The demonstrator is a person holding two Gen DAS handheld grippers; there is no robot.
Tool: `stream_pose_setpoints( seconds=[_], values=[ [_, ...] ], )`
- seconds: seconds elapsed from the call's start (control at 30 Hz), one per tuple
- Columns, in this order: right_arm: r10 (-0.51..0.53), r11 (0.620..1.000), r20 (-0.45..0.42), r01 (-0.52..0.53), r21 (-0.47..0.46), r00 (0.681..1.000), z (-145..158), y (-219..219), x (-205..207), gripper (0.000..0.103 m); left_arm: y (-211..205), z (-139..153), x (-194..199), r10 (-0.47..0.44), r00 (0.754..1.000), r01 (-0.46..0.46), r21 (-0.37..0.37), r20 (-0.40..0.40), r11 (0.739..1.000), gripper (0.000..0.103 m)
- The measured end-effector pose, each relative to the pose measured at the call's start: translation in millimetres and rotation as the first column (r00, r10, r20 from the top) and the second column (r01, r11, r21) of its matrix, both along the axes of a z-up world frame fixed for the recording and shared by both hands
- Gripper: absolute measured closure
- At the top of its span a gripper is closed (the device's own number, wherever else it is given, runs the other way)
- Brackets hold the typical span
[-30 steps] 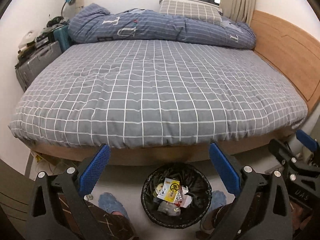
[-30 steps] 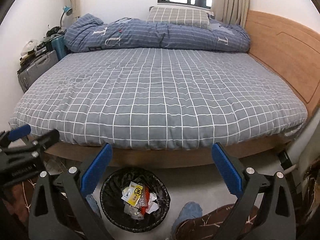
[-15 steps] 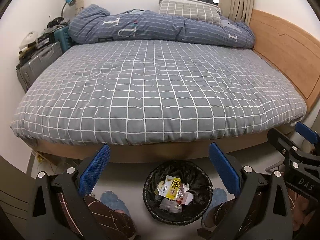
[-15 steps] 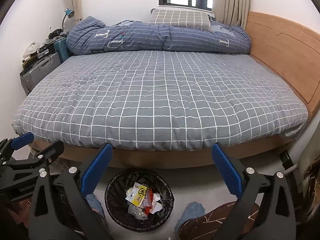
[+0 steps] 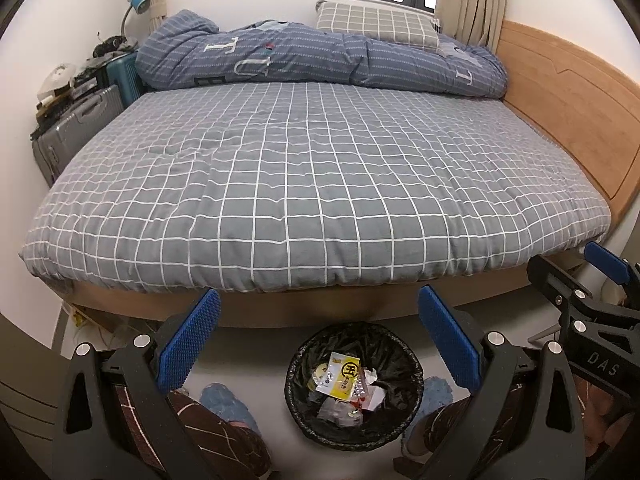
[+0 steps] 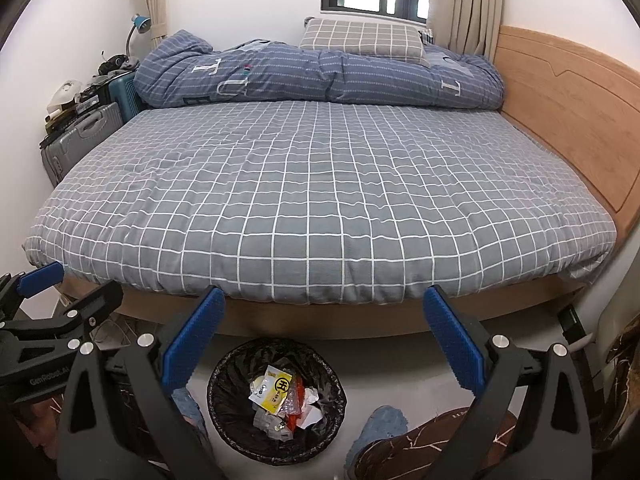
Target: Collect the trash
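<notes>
A black-lined round trash bin (image 5: 304, 360) (image 6: 224, 372) stands on the floor below the bed's near edge. Inside lie several wrappers, with a yellow and white packet (image 5: 342, 376) (image 6: 276, 390) on top. My left gripper (image 5: 320, 312) hangs open above the bin, nothing between its blue pads. My right gripper (image 6: 324, 312) is open too, empty, with the bin below and slightly left of it. In each wrist view the other gripper shows at the side: the right one (image 5: 576, 280) and the left one (image 6: 64, 284).
A bed with a grey checked sheet (image 5: 320, 184) fills the view, a blue duvet (image 5: 320, 60) and a pillow (image 5: 372, 24) at its far side. A wooden headboard (image 5: 568, 112) runs along the right. Suitcases (image 5: 76, 128) stand left. A person's slippered feet (image 5: 224, 400) flank the bin.
Both grippers have risen and drawn back a little, so the bed and the bin sit lower in view. Both stay open and empty.
</notes>
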State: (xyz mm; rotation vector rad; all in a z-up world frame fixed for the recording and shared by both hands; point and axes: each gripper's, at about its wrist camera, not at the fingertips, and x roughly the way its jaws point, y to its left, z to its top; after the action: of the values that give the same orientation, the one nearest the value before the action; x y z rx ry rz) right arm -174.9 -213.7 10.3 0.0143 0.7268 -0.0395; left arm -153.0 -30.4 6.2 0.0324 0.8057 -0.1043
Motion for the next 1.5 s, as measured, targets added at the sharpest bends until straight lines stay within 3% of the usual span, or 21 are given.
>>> stream_pose_setpoints(
  seconds=[1.5],
  values=[
    [-0.026,1.000,-0.005,0.026,-0.007,1.000,2.1,-7.0,7.8,0.008,6.1,-2.8,2.6,0.007,1.000,-0.007,-0.036,-0.006,0.999,0.006]
  ],
)
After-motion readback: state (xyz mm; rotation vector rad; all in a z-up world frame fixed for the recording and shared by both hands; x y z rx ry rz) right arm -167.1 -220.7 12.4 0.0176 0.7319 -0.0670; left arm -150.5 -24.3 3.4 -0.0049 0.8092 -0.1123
